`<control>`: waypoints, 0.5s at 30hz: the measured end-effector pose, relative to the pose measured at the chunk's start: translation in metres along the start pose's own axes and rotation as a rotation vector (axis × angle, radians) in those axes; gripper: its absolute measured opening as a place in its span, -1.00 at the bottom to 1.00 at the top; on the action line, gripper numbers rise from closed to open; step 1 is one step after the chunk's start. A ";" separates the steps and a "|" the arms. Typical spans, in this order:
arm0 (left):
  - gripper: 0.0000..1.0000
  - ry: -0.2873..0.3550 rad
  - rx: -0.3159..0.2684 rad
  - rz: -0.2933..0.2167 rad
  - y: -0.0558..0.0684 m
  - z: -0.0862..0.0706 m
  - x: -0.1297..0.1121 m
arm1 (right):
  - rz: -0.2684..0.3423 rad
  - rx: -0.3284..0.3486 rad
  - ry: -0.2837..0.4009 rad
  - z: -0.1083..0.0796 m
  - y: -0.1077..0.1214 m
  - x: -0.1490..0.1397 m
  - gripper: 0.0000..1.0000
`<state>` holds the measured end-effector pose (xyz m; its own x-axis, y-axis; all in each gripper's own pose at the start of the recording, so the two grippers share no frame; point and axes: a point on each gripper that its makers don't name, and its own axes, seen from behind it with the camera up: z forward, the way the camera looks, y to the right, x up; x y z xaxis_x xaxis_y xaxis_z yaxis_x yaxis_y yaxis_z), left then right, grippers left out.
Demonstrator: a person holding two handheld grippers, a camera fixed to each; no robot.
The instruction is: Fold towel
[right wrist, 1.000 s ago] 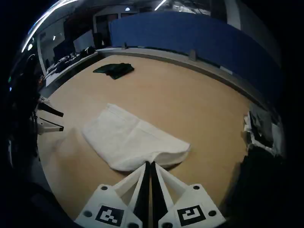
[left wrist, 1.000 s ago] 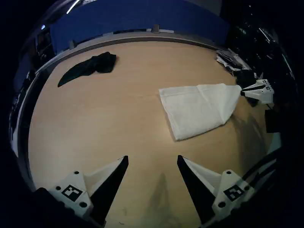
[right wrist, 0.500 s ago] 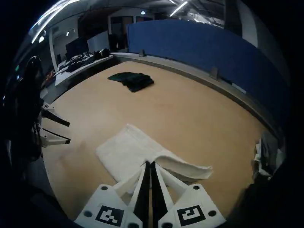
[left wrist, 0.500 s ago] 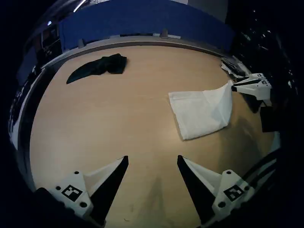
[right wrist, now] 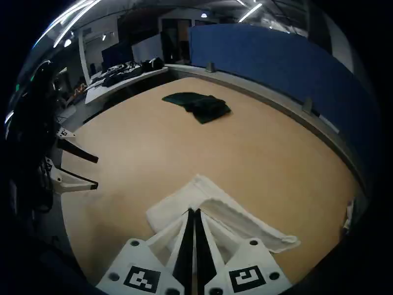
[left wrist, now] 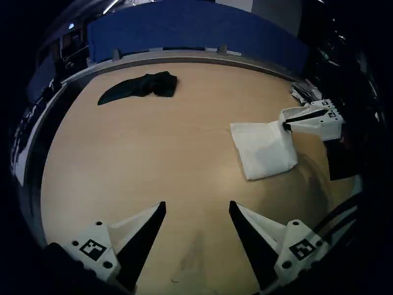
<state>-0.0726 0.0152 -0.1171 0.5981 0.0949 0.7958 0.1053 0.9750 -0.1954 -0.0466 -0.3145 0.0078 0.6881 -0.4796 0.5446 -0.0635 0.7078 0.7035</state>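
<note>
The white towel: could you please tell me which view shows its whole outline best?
The left gripper view: the whole white towel lies in sight, the right gripper pinching its edge. The right gripper view shows it nearer, partly behind that gripper's fingers.

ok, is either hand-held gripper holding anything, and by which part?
The right hand-held gripper is shut on the white cloth towel, pinching a raised edge doubled over the rest. The left hand-held gripper is open, holding nothing.
</note>
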 end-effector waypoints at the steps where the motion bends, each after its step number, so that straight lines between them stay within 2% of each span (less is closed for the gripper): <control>1: 0.91 0.001 0.000 -0.002 -0.001 0.000 0.000 | -0.007 0.011 -0.004 0.003 -0.005 0.000 -0.97; 8: 0.91 0.002 0.001 -0.020 -0.007 0.000 -0.005 | -0.061 0.084 -0.059 0.029 -0.039 -0.013 -0.96; 15: 0.91 0.000 0.000 -0.031 -0.010 0.000 -0.011 | -0.077 0.137 -0.108 0.046 -0.066 -0.033 -0.96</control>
<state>-0.0798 0.0040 -0.1235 0.5943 0.0644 0.8016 0.1237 0.9776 -0.1702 -0.0984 -0.3692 -0.0350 0.6134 -0.5876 0.5277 -0.1167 0.5934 0.7964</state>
